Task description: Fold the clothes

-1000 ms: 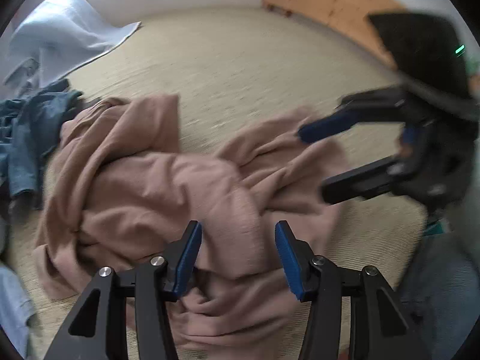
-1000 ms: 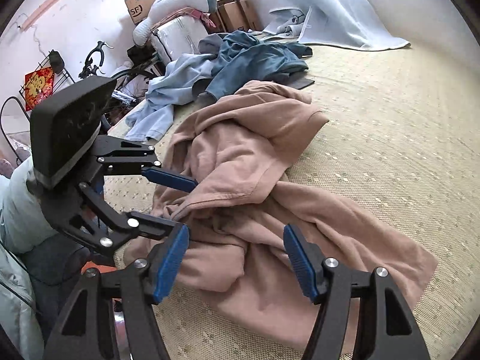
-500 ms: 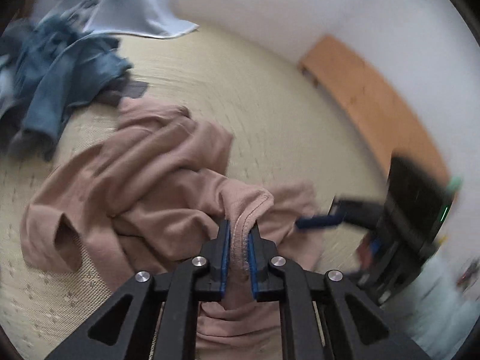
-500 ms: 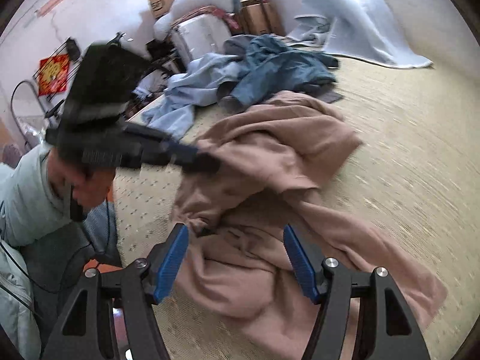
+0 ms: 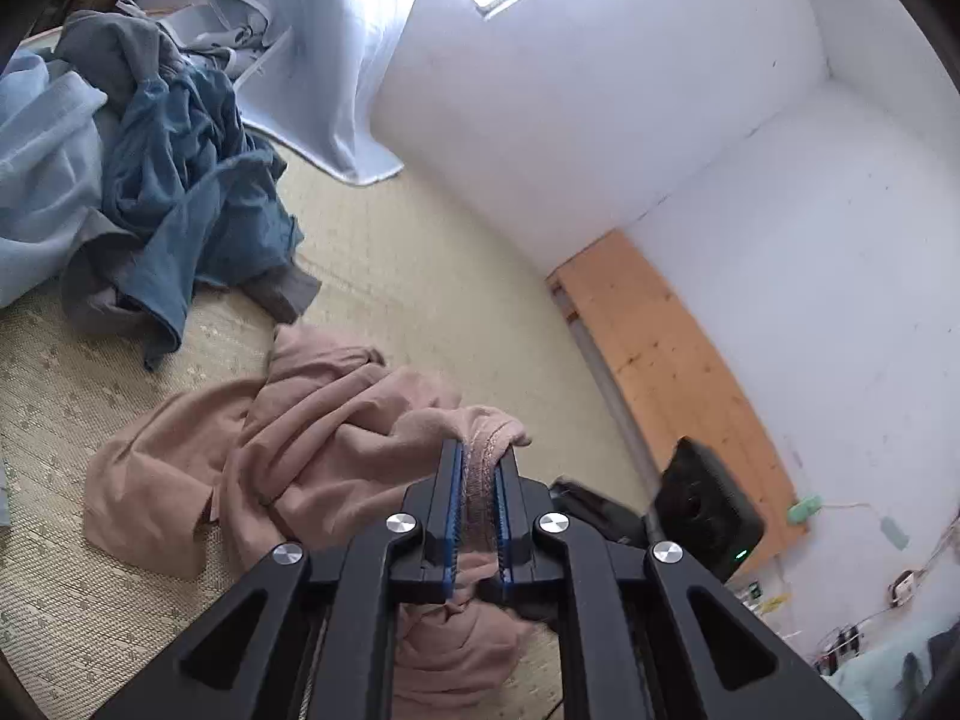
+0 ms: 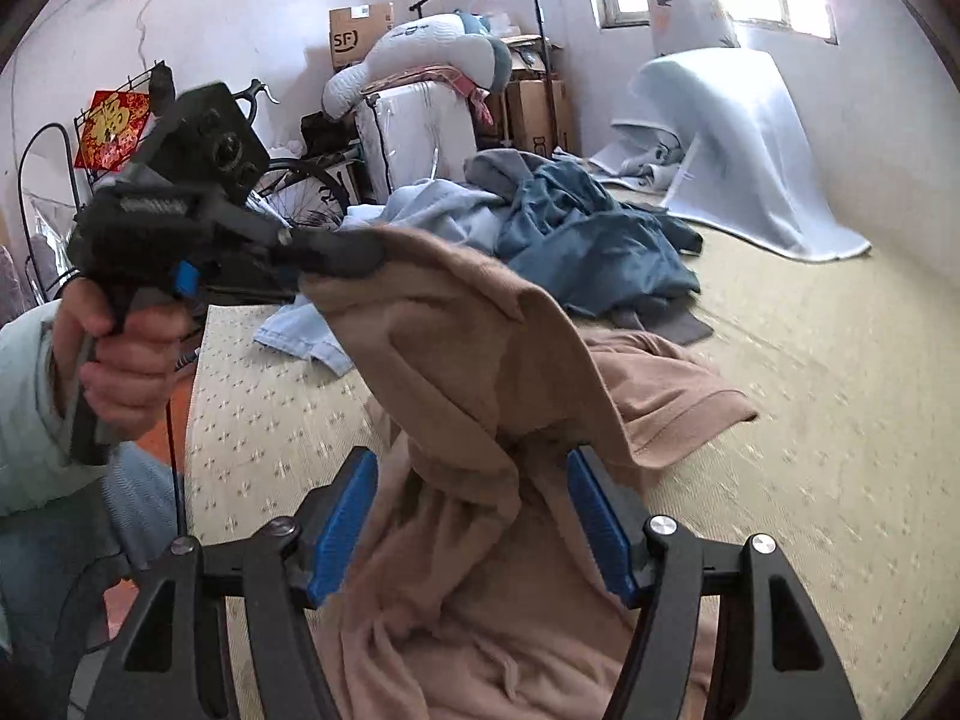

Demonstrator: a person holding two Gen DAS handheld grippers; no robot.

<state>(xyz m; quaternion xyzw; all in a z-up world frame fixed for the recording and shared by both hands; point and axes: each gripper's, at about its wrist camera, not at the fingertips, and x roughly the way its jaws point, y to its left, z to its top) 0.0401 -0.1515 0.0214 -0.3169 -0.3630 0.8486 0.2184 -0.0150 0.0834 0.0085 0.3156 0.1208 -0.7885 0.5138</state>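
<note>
One garment is in play, the pink sweatshirt (image 5: 312,456), crumpled on the woven mat (image 5: 420,276) toward its near edge. From the left wrist I see my left gripper (image 5: 480,498) clenched on a hemmed edge of it, lifting that fold clear of the mat.

From the right wrist, my right gripper (image 6: 474,522) hangs released, jaws wide with the draped cloth between them but unpinched. I judge this the opening-out step: next I need a second grip on a matching edge to spread it flat. A cardboard box (image 6: 360,36) by the far wall reads "SF".
</note>
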